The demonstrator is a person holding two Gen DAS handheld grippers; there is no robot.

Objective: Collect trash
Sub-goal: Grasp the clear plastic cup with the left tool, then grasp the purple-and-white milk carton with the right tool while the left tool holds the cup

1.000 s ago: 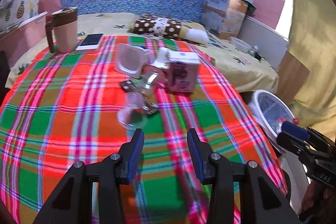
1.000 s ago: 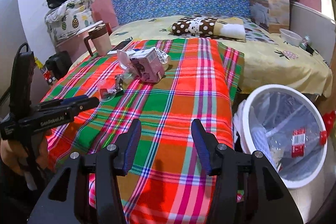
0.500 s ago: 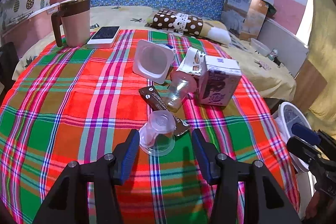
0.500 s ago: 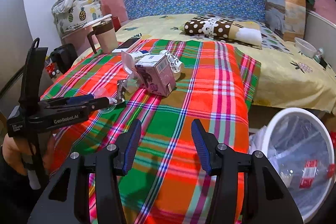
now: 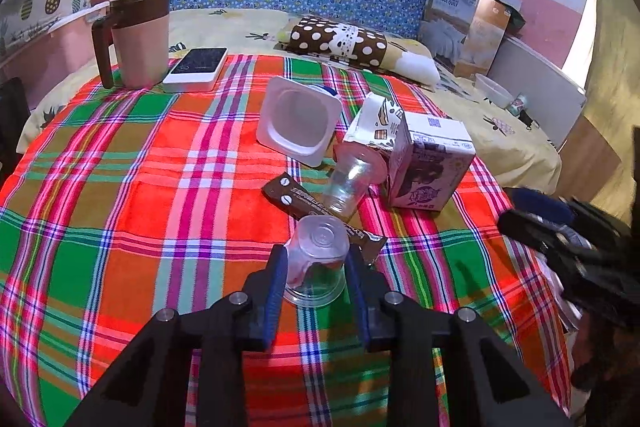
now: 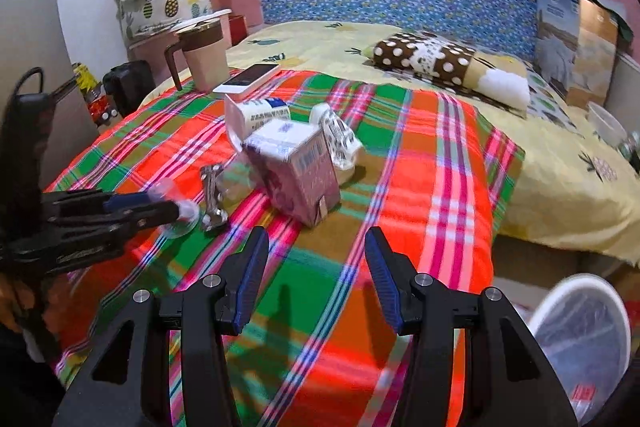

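Closing on the nearest clear plastic cup (image 5: 318, 263), the left gripper (image 5: 316, 275) has just been narrowing its jaws, and the blue pads (image 5: 276, 279) now stand against both sides of the upturned cup, which sits mouth down on the plaid cloth (image 5: 120, 187) with its base partly over a brown wrapper (image 5: 296, 199). The wall looks thin, so press only until the cup stops slipping; more would likely crumple it and let it spring out. Lift straight up before swinging aside, so the wrapper is not dragged along. The right gripper (image 6: 316, 267) hangs empty with its jaws moderately apart over bare cloth, just short of the purple carton (image 6: 296, 171); keep it clear of the left gripper's path. Just beyond the held cup lie a second clear cup (image 5: 352, 183), the carton and a white square tub (image 5: 298, 125). The lined white bin (image 6: 580, 339) waits beside the bed, at the lower right of the right wrist view. Farther back, the mug (image 5: 136, 39) and phone (image 5: 198, 69) do not look like trash.
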